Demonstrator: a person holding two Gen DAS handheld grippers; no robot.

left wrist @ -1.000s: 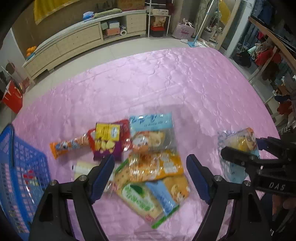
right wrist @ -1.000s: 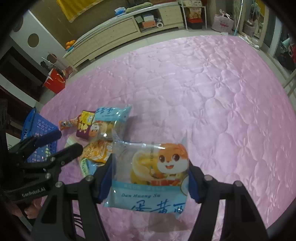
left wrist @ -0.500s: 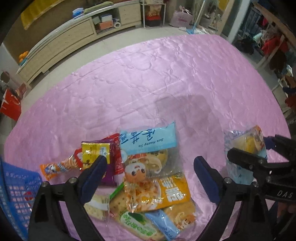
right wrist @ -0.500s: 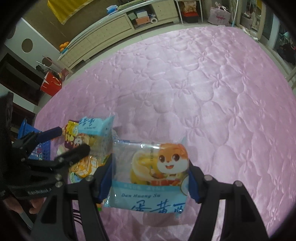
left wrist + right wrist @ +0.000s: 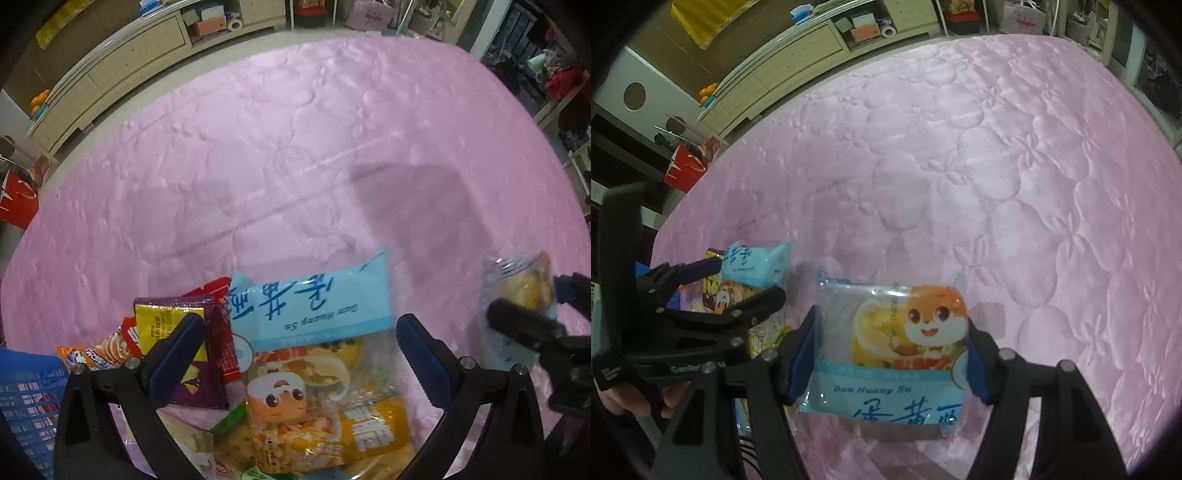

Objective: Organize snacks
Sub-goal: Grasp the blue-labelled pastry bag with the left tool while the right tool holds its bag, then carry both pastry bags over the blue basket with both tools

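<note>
Your left gripper has just been opening and its jaws now stand at their widest, pads clear on either side of the blue-topped pastry pack with nothing pressed between them. That pack lies on top of the snack pile, printed side up and upside down to you. Your right gripper is clamped across the sides of a matching pastry pack, holding it clear above the pink quilt.

Handling: judge both packs as light, air-puffed film pouches with a crumbly pastry inside. The film is likely to be slick and to buckle under pressure. Take the pile's pack across its width at the blue band, where the film is flat and the pastry is not under the pads. Close only until the film stops sliding; harder pressure could crush the contents.

Relative to the pile's blue-topped pack: a purple-and-yellow pouch lies just beside it under your left-hand pad, an orange stick pack beyond that, and the blue basket at the frame edge. An orange-and-yellow bag lies partly under it, on the side nearest you.

Legible writing: "Dan Huang Su" on both pastry packs, above large blue Chinese characters, with a cartoon squirrel. "GenRobot" cannot be confirmed on the gripper body; the lettering there is blurred.
</note>
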